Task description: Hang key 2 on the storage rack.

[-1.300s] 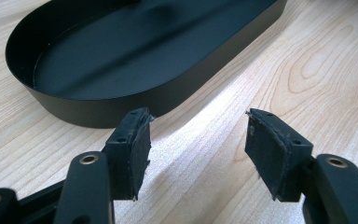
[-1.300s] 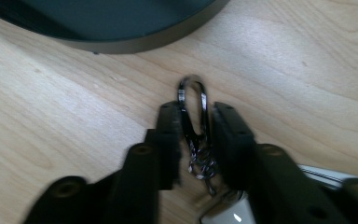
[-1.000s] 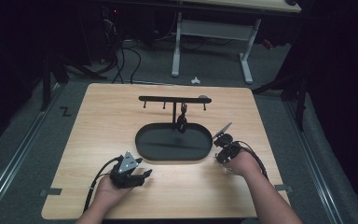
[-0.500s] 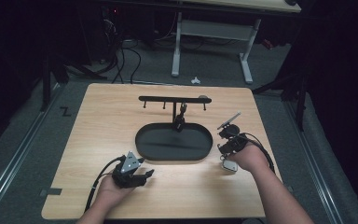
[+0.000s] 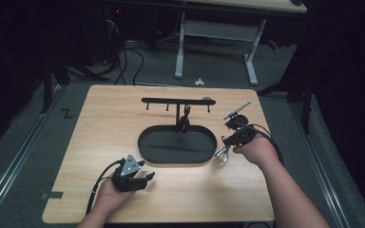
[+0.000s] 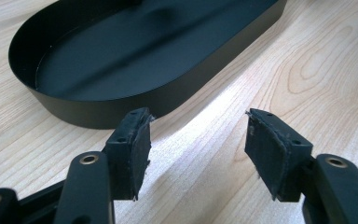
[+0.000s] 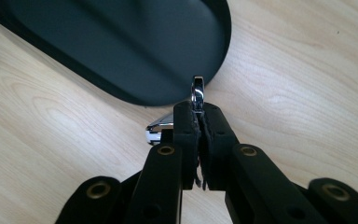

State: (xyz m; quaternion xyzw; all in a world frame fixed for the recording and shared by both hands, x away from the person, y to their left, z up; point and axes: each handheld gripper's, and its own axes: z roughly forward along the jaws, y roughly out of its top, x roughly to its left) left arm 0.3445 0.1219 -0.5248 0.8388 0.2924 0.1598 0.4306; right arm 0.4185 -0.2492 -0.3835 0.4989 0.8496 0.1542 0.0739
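From the high view, a pale wooden table [image 5: 100, 142] with visible grain stands on a grey carpeted floor. Near its middle lies a shallow oval tray of matt black metal [image 5: 152, 152], and from the tray's far side a thin black post rises to a slim horizontal black bar with small hooks [image 5: 171, 100]. A dark piece hangs by the post, too small to make out. At the near left, the left gripper [image 5: 145, 178] rests low on the table in the person's left hand [image 5: 109, 194], a grey three-cornered plate on its top, pointing right toward the tray's near rim. At the right, the right gripper [image 5: 223, 152] is held up off the table in the right hand [image 5: 256, 149], just beside the tray's right end, and a small shiny metal ring piece [image 5: 222, 155] dangles at its tip.

In the left gripper view, the two black jaws stand wide apart with nothing between them; their pads [image 6: 137, 149] are flat, rubbery and a little frayed at the edges. Beyond them the tray's smooth, upright wall [image 6: 121, 105] curves over the pale wood.

In the right gripper view, the jaws are pressed together on the chrome ring piece [image 7: 197, 91], whose polished rounded edge stands up above the pads, while another bright part [image 7: 158, 128] shows to their left. The tray's rounded end [image 7: 177, 88] lies just beyond, on the wood.
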